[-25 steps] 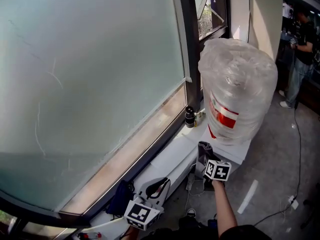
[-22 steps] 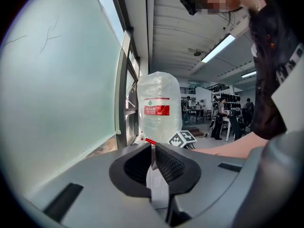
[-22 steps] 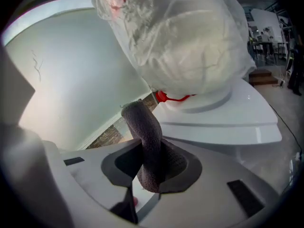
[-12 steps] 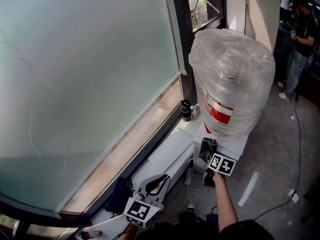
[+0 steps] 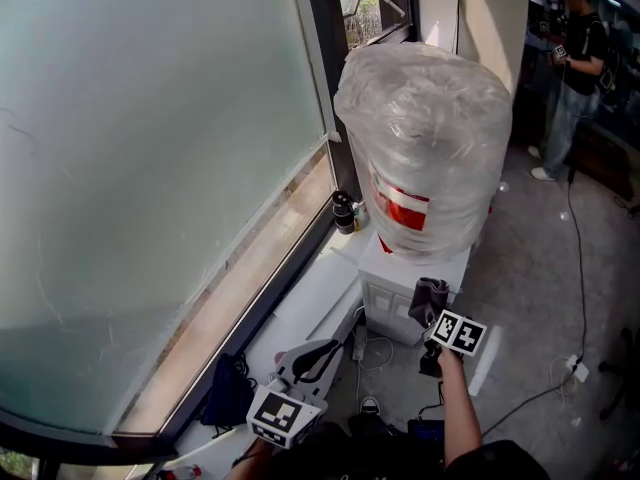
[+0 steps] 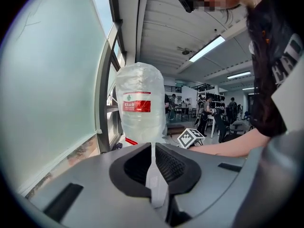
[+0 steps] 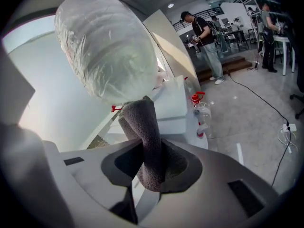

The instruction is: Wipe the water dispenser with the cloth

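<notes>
Two sides of the white box-shaped water dispenser (image 5: pixel 400 290) are hemmed in: the dark window frame (image 5: pixel 325 118) stands close behind it and the white sill ledge (image 5: pixel 305 293) runs up beside it, while open grey polished floor (image 5: pixel 530 268) is left on the side toward the room. A thin black cable (image 5: pixel 585 298) is trailed across that floor to a white power strip (image 5: pixel 578 370), and a person in dark clothes (image 5: pixel 575 58) is seen well apart at the far end. A small dark bottle (image 5: pixel 343 211) is set on the sill just beside the dispenser, and a dark blue bag (image 5: pixel 225 398) lies below the frosted glass pane (image 5: pixel 150 168). On top of the dispenser a large clear plastic water bottle (image 5: pixel 425 138) is mounted, wrapped in crinkled film and banded by a red label. The right hand-held gripper (image 5: pixel 432 315) is clamped on a grey, nubby folded cloth (image 7: pixel 145 137), which is held at the dispenser's upper front corner; whether contact is made cannot be told. The left hand-held gripper (image 6: pixel 153 175) is held low near the sill, well apart from the dispenser, its jaws pressed together with nothing between them.
</notes>
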A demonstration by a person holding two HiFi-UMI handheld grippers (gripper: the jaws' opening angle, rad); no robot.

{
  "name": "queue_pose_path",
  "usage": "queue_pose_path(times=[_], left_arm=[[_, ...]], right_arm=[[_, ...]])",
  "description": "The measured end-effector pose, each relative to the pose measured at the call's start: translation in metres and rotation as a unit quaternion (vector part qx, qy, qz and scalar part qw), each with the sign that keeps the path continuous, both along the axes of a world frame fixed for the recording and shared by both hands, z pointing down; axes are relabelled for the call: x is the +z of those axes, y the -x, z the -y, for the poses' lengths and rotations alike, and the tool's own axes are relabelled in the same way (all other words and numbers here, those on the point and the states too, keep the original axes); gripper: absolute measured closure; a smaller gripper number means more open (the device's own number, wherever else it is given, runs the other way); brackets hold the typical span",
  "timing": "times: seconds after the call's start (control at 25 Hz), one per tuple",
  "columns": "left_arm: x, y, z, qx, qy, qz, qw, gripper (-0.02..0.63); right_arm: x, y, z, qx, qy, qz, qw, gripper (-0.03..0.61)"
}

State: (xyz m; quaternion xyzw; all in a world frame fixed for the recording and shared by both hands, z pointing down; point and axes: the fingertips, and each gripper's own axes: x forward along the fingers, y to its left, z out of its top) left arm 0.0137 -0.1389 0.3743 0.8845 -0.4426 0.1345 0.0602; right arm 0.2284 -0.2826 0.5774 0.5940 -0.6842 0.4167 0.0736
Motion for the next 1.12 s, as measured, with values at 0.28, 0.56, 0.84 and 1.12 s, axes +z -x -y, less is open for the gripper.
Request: queue_pose_path(times=[0.28, 0.56, 0.84, 1.12], left_arm=[[-0.004, -0.016, -0.002, 0.027, -0.004, -0.012, 0.9996, 0.586], [-0.01, -0.017, -0.006, 0.058, -0.01, -0.007, 0.9983, 0.586], [-0.01, 0.005, -0.023, 0.098, -0.012, -0.006, 0.9951, 0.586], [-0.009, 0.047, -0.045, 0.129, -0.017, -0.005, 0.9915, 0.586]], right_arm=[[0.003, -0.054, -0.023, 0.036, 0.006, -0.035, 0.999, 0.472], [-0.01, -0.062, -0.039, 0.032, -0.023, -0.068, 0.997, 0.474], [-0.02, 0.014, -0.054, -0.011, -0.044, -0.053, 0.998, 0.474], [-0.023, 0.095, -0.058, -0.042, -0.052, -0.077, 0.995, 0.474]])
